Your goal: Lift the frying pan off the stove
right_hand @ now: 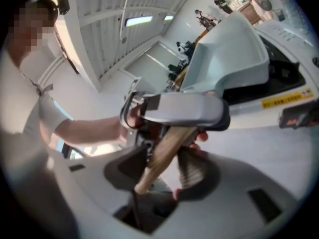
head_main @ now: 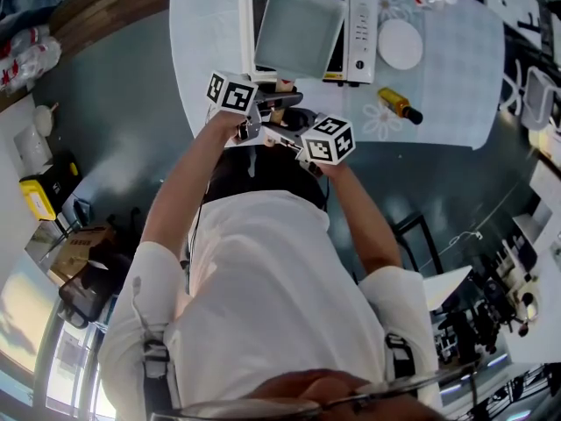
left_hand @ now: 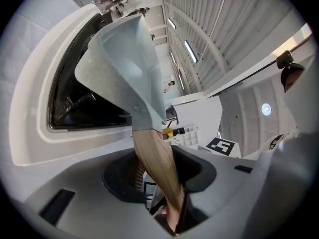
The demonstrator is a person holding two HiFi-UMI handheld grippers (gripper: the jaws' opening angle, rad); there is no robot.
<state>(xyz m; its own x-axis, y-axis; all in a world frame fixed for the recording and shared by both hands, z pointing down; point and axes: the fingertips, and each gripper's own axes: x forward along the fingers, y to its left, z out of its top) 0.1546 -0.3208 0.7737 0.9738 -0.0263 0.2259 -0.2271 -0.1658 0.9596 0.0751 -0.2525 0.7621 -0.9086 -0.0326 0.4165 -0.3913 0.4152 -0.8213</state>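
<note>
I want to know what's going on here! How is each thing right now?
frying pan: raised up, tilted.
left gripper: jaws closing, pressing on the pan's handle.
right gripper: jaws closing, handle between them.
yellow bottle: lying on its side.
white plate: empty.

Pretty bright in here, light's mostly off the ceiling strip lights, and shadows are soft. Fisheye bends everything near the edges, both gripper views go black at the corners, and the pan handle up close is mush.

pan: matt pale coating, faintly speckled | handle: smooth light wood | microwave: glossy white plastic
</note>
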